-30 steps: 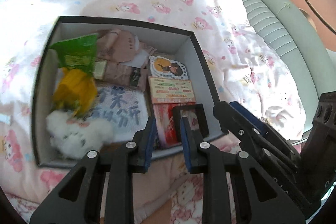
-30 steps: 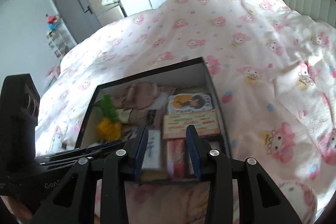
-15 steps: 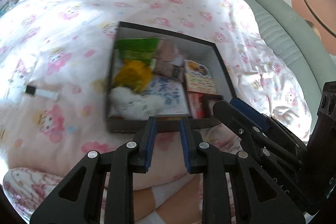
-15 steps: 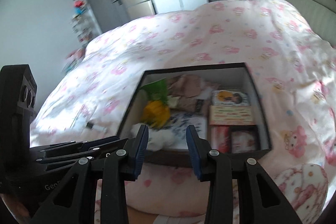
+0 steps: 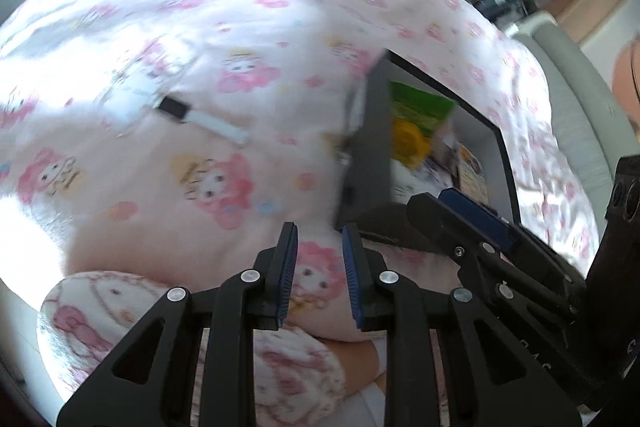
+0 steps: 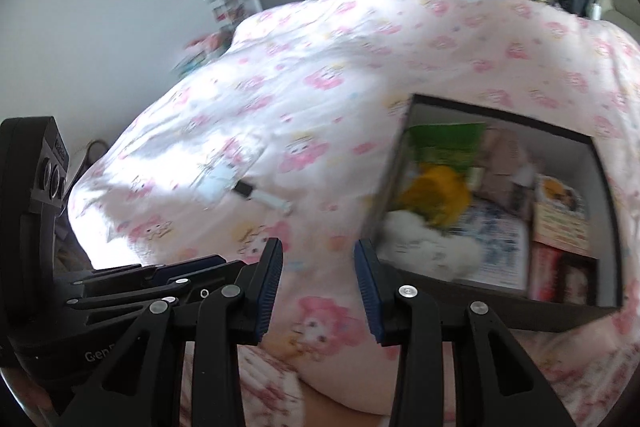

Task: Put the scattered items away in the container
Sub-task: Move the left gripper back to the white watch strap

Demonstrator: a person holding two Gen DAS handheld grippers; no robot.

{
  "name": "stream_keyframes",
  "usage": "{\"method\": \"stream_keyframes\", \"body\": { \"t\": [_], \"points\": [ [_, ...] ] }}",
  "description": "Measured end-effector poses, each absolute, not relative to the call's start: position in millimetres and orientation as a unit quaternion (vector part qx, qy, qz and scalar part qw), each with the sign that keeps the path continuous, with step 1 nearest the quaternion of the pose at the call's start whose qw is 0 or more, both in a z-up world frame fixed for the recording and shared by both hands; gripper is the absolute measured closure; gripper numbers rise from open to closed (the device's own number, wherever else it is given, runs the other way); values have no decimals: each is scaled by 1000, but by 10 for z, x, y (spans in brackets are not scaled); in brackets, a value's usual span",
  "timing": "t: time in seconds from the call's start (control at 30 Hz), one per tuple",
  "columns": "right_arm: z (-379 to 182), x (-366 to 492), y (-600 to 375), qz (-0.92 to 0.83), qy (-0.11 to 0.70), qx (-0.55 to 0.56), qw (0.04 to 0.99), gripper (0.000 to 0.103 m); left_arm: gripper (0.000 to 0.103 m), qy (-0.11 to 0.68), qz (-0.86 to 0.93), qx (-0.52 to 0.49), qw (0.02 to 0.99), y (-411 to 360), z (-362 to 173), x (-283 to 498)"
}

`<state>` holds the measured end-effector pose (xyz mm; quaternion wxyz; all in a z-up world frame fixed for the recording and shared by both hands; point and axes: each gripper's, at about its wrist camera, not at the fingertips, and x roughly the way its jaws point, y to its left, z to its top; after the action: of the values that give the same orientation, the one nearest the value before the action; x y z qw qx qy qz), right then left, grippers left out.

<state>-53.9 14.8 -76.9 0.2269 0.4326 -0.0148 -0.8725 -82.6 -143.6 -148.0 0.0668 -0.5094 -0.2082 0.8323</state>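
Reaching for what's left on the bed.
Your left gripper [image 5: 318,269] and right gripper [image 6: 318,285] hold nothing, fingers apart; the box [image 6: 560,315] sits full at right, and the marker [image 6: 264,197] lies loose on the quilt [image 6: 320,39].

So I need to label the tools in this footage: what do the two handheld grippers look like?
Both look alike. The left gripper and right gripper are matte black, with angular fingers that have triangular cut-outs, silver pivot pins and ribbed blue pads. The left gripper's boxy black body carries round lenses and pale lettering that starts "Gen". No cables show.
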Motion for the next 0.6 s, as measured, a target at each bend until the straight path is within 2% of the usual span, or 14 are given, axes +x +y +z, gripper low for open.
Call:
{"method": "stream_keyframes", "body": {
  "t": [0.37,0.43,0.53,0.6],
  "points": [
    [-1219,-1118,-716,-846,18,467,255,68,81,-307,806,-506,-23,-2342,-2101,-1368],
    [-1298,-1240,-838,-842,26,472,259,68,77,-322,796,-512,-28,-2441,-2214,-1522],
    [-1435,-1348,-1043,-835,67,466,285,68,76,-383,756,-531,-23,-2586,-2468,-1743],
    [-1546,-1441,-1103,-832,66,476,277,68,75,-372,751,-544,-49,-2627,-2589,-1877]
  ]
}}
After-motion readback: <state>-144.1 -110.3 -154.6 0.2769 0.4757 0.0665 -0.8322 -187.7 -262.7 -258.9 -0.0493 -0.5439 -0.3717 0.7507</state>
